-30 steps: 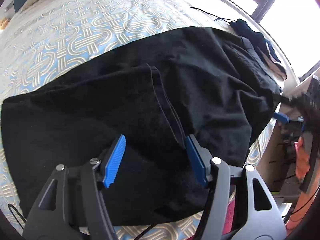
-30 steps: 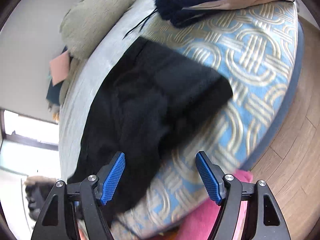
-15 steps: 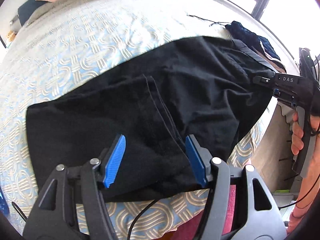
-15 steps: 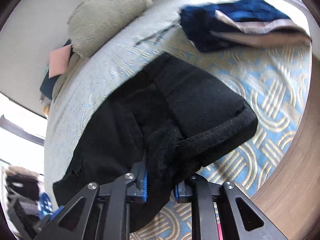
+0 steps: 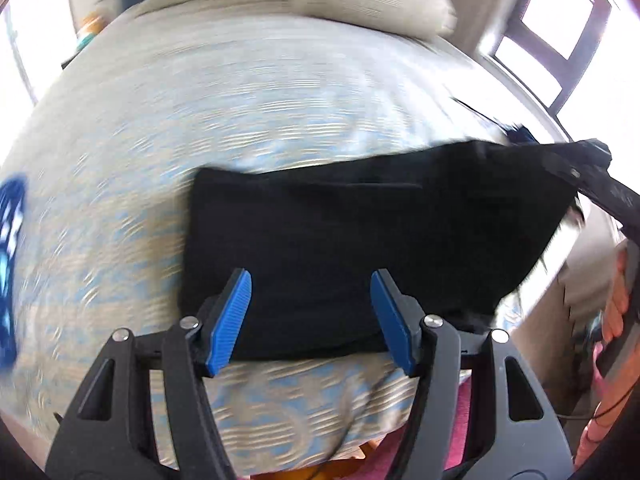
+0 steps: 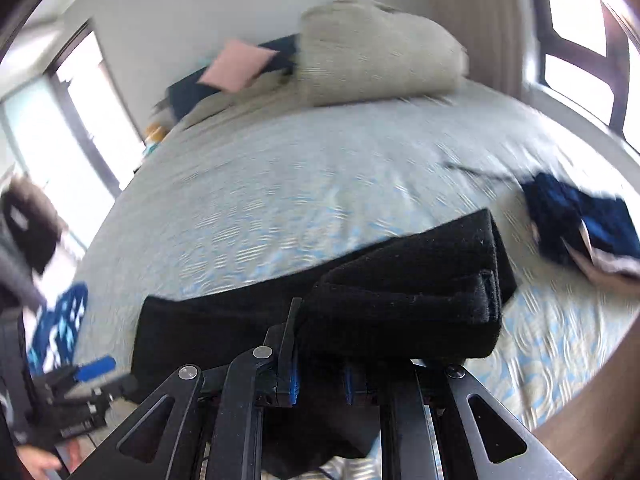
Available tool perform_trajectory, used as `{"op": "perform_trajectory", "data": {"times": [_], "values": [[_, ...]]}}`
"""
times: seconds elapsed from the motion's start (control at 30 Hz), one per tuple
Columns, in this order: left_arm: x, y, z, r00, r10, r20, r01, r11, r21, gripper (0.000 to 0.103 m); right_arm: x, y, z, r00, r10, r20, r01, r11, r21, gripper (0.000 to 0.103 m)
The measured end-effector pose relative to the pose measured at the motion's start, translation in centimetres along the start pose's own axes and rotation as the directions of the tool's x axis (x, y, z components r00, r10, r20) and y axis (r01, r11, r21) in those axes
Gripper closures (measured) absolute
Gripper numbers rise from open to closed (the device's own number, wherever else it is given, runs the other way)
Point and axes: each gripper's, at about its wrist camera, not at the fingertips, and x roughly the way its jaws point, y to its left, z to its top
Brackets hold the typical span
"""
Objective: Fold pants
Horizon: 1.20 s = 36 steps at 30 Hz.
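Note:
Black pants (image 5: 360, 240) lie as a folded slab near the front edge of the patterned bed (image 5: 260, 112). My left gripper (image 5: 310, 320) hovers open over their near edge, and its blue pads touch no cloth. In the left wrist view the right gripper (image 5: 592, 180) holds up the pants' right end. In the right wrist view my right gripper (image 6: 320, 387) is shut on a thick bundled end of the pants (image 6: 400, 304), and cloth bulges above its pads. The left gripper (image 6: 94, 366) appears at that view's lower left, beside the pants' other end.
A beige pillow (image 6: 376, 56) and a pink cushion (image 6: 236, 66) sit at the head of the bed. Folded navy clothing (image 6: 580, 220) lies to the right of the pants, and a blue patterned item (image 6: 64, 320) to their left. Windows (image 5: 560, 32) stand behind. The bed's front edge (image 5: 304, 412) is close below.
The right gripper closed on the pants' end and lifted it. Both grippers drew back and rose, so more of the bed shows. The left gripper stayed open.

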Motion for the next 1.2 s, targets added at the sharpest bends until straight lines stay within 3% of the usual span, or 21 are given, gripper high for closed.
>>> {"op": "perform_trajectory", "data": {"times": [0.13, 0.2, 0.27, 0.37, 0.43, 0.6, 0.67, 0.8, 0.97, 1.03, 1.13, 1.2], "values": [[-1.3, 6.0, -1.3, 0.997, 0.069, 0.025, -0.066, 0.99, -0.127, 0.039, 0.8, 8.6, -0.5, 0.999, 0.037, -0.013, -0.039, 0.968, -0.246, 0.088], [-1.6, 8.7, -2.2, 0.995, 0.094, 0.027, -0.087, 0.977, -0.193, 0.04, 1.4, 13.5, -2.1, 0.996, 0.081, -0.047, -0.092, 0.919, -0.383, 0.088], [-1.7, 11.1, -3.1, 0.994, 0.105, 0.024, -0.096, 0.961, -0.258, 0.04, 2.6, 18.1, -4.6, 0.987, 0.121, -0.11, -0.161, 0.844, -0.511, 0.088], [-1.6, 13.4, -4.1, 0.994, 0.11, 0.018, -0.098, 0.942, -0.321, 0.04, 5.0, 22.7, -8.5, 0.976, 0.118, -0.183, -0.21, 0.735, -0.645, 0.09], [-1.6, 13.9, -4.8, 0.994, 0.108, 0.016, -0.097, 0.938, -0.333, 0.04, 6.8, 24.5, -10.5, 0.973, 0.092, -0.211, -0.215, 0.696, -0.685, 0.091], [-1.1, 14.3, -5.2, 0.995, 0.095, 0.005, -0.088, 0.942, -0.322, 0.039, 8.9, 23.7, -10.7, 0.961, 0.093, -0.26, -0.236, 0.765, -0.599, 0.09], [-0.9, 14.2, -5.3, 0.997, 0.083, -0.001, -0.079, 0.943, -0.324, 0.039, 8.9, 23.3, -10.3, 0.954, 0.098, -0.284, -0.254, 0.769, -0.587, 0.087], [-0.6, 13.4, -5.4, 0.998, 0.063, -0.002, -0.06, 0.947, -0.317, 0.039, 7.2, 22.5, -10.1, 0.944, 0.133, -0.301, -0.288, 0.773, -0.565, 0.077], [-1.1, 13.1, -4.8, 0.998, 0.063, 0.002, -0.06, 0.949, -0.311, 0.039, 4.6, 19.1, -8.4, 0.928, 0.224, -0.298, -0.344, 0.823, -0.452, 0.071], [-1.5, 13.1, -4.5, 0.999, 0.046, 0.016, -0.038, 0.947, -0.318, 0.039, 4.1, 17.5, -7.4, 0.936, 0.225, -0.269, -0.323, 0.853, -0.411, 0.066], [-2.1, 12.5, -3.9, 0.999, 0.016, 0.04, -0.002, 0.951, -0.308, 0.038, 4.4, 13.4, -6.3, 0.962, 0.143, -0.231, -0.216, 0.92, -0.328, 0.057], [-2.0, 11.9, -3.4, 0.999, -0.016, 0.049, 0.03, 0.956, -0.291, 0.026, 5.1, 11.0, -6.5, 0.955, 0.124, -0.271, -0.198, 0.944, -0.265, 0.057]]}}
